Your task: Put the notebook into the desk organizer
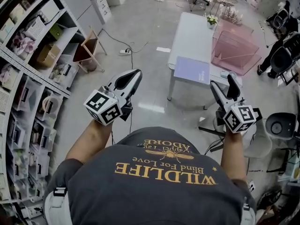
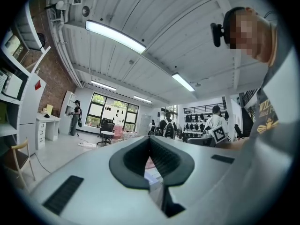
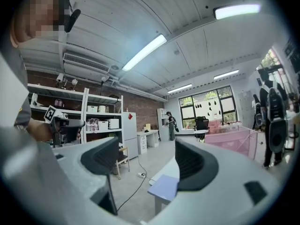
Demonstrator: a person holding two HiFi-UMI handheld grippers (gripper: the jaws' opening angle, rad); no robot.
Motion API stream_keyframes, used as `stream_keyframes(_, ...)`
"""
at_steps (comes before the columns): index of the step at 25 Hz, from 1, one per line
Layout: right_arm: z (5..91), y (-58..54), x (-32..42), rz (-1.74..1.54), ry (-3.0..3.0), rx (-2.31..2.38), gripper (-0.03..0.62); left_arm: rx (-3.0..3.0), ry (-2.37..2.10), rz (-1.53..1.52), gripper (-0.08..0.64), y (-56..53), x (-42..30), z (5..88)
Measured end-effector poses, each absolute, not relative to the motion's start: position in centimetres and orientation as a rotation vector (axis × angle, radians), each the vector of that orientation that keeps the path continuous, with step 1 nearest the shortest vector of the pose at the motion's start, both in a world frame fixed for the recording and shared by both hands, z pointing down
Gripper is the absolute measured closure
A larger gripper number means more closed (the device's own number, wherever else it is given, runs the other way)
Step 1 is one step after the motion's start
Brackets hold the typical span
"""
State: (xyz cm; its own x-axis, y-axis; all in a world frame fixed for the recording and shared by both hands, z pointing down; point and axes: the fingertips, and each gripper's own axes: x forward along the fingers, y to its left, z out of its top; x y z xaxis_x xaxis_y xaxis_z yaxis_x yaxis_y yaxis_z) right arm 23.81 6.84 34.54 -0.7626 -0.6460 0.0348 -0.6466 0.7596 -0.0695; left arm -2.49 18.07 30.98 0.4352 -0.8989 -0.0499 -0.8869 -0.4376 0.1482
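Note:
A lavender notebook (image 1: 192,70) (image 3: 164,186) lies flat at the near end of a white table (image 1: 190,32). Beside it on the right stands the pink see-through desk organizer (image 1: 234,50) (image 3: 229,135). Both grippers are held level in front of the person, short of the table and away from the notebook. My left gripper (image 1: 135,74) (image 2: 150,142) has its jaws closed tip to tip with nothing between them. My right gripper (image 1: 223,84) (image 3: 150,158) stands wide open and empty, and the notebook shows through the gap ahead.
Tall shelves (image 1: 28,78) with boxes line the left side. A wooden chair (image 1: 91,48) and a power strip with its cable (image 1: 125,51) are on the floor left of the table. A small potted plant (image 1: 212,20) sits at the table's far end. Office chairs (image 1: 281,123) stand at the right.

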Motion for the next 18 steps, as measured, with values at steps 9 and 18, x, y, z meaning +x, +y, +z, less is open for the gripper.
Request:
stream_keyframes(9, 36.0, 2.2, 21.4, 0.127, -2.894, 1.129, 0.233, 2.599, -1.55, -0.212, 0.558, 12.6, -5.6, 32.0)
stream_keyframes(18, 36.1, -6.2, 10.5, 0.154, -2.764, 1.354, 0.233, 2.739, -1.372, -0.234, 0.558, 0.6, -18.4, 32.7)
